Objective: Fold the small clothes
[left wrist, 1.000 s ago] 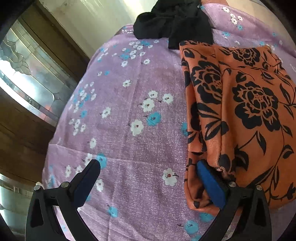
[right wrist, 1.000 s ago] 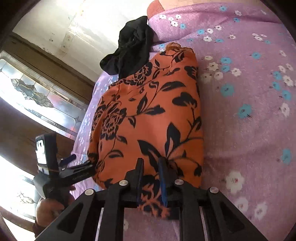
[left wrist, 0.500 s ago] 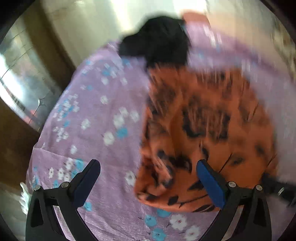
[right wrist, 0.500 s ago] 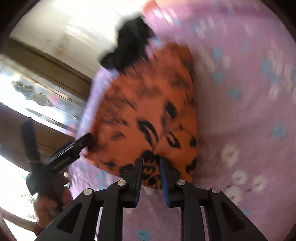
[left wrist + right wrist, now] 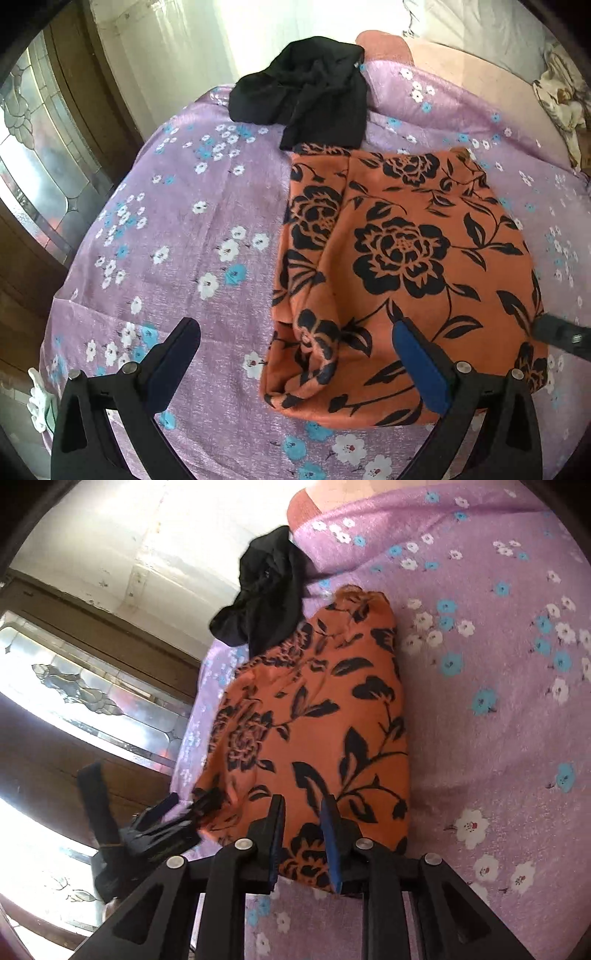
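Note:
An orange garment with black flowers (image 5: 399, 258) lies folded on the purple flowered bedsheet (image 5: 177, 229). A crumpled black garment (image 5: 314, 92) rests just beyond its far edge, touching it. My left gripper (image 5: 295, 332) stands wide open above the garment's near left corner, holding nothing. In the right wrist view my right gripper (image 5: 303, 805) has its jaws narrow with the near edge of the orange garment (image 5: 317, 709) pinched between the blue pads. The left gripper (image 5: 184, 808) shows at that garment's left corner. The right gripper's tip (image 5: 561, 336) sits at the garment's right edge.
The bed's left edge drops off toward a wooden door with leaded glass (image 5: 33, 155) and a pale wall (image 5: 177, 40). A patterned cloth (image 5: 561, 92) lies at the far right. A bare pink strip (image 5: 384, 40) shows past the sheet.
My left gripper has drawn back and up from the garment; its right finger, earlier tucked at the fold, now stands clear. The right gripper stays on the near edge.

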`<state>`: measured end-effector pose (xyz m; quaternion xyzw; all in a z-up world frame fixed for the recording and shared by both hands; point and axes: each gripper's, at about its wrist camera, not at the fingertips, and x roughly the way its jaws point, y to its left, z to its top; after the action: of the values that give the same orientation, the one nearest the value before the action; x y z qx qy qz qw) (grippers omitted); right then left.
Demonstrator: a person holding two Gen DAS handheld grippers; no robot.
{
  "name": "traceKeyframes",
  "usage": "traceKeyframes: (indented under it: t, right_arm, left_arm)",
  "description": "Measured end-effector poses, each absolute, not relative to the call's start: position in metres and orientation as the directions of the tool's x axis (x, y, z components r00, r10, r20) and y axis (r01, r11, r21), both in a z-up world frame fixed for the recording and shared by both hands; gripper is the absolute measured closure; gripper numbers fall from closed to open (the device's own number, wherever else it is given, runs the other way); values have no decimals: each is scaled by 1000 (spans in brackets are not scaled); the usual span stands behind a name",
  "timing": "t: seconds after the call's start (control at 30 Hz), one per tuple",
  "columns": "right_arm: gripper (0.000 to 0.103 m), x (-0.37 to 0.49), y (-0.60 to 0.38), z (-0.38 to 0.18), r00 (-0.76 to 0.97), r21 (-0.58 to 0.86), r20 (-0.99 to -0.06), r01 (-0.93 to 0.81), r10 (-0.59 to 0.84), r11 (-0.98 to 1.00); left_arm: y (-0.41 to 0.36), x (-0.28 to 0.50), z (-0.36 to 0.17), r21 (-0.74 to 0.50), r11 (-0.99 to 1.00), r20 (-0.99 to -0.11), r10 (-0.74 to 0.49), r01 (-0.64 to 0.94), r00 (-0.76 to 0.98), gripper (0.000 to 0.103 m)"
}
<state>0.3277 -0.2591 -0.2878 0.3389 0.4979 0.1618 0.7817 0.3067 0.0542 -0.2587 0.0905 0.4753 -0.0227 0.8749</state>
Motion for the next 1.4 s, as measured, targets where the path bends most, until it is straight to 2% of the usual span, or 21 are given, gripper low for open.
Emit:
traceKeyframes:
  t: [0.1, 0.2, 0.33, 0.5, 0.6, 0.77, 1.4]
  right_arm:
    - [81, 334, -259, -303, 439, 726, -647, 106, 623, 680]
    - [81, 336, -260, -299, 427, 726, -650, 108, 628, 679]
    - [81, 332, -266, -292, 446, 740, -635, 116, 631, 662]
    - [80, 326, -277, -272, 537, 696, -636, 88, 555, 713]
    - [78, 334, -272, -292, 472, 682, -680, 127, 561, 720]
    - [78, 337, -270, -295, 467, 665, -689, 102, 554, 740]
    - [78, 337, -272, -301, 459, 694, -667, 97, 587, 713]
  left_arm:
    - [52, 316, -287, 178, 975, -877, 97, 131, 472, 0]
    - [54, 316, -283, 133, 986, -883, 71, 102, 465, 0]
    - [53, 312, -273, 152, 983, -854, 78, 103, 514, 0]
    - [41, 306, -256, 155, 981, -813, 58, 120, 579, 0]
    - [40, 309, -272, 189, 972, -835, 84, 140, 545, 0]
    - [33, 310, -275, 229, 961, -826, 108, 155, 553, 0]
    - [24, 306, -277, 262, 951, -815, 127, 163, 565, 0]
